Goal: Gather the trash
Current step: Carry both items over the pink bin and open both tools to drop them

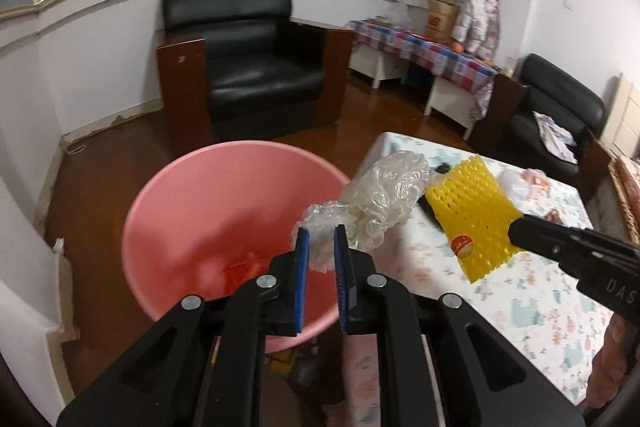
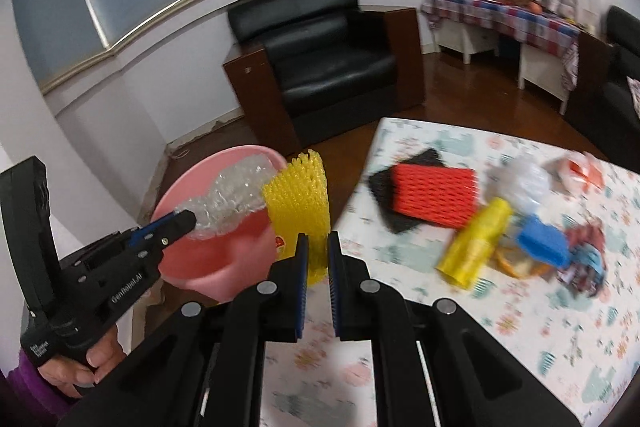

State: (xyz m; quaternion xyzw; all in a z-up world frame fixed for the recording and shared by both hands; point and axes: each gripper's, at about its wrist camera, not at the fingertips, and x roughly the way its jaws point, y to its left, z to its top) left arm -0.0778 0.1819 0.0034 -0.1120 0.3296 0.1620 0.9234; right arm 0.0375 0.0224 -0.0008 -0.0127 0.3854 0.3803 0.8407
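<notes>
My left gripper (image 1: 321,237) is shut on a crumpled clear plastic wrap (image 1: 380,195), held over the right rim of the pink basin (image 1: 192,195). The same gripper (image 2: 188,219) and clear plastic wrap (image 2: 236,195) show at the left of the right wrist view. My right gripper (image 2: 316,241) is shut on a yellow foam net (image 2: 300,199), hanging at the table's left edge beside the pink basin (image 2: 208,259). From the left wrist view the yellow foam net (image 1: 472,215) juts from the right gripper (image 1: 516,233). Something red (image 1: 240,271) lies inside the basin.
On the patterned table (image 2: 520,327) lie a red foam net on a black one (image 2: 434,193), a yellow cup (image 2: 476,247), a blue sponge (image 2: 544,241), clear plastic (image 2: 520,181) and other scraps. A black armchair (image 1: 248,67) stands behind the basin on the wooden floor.
</notes>
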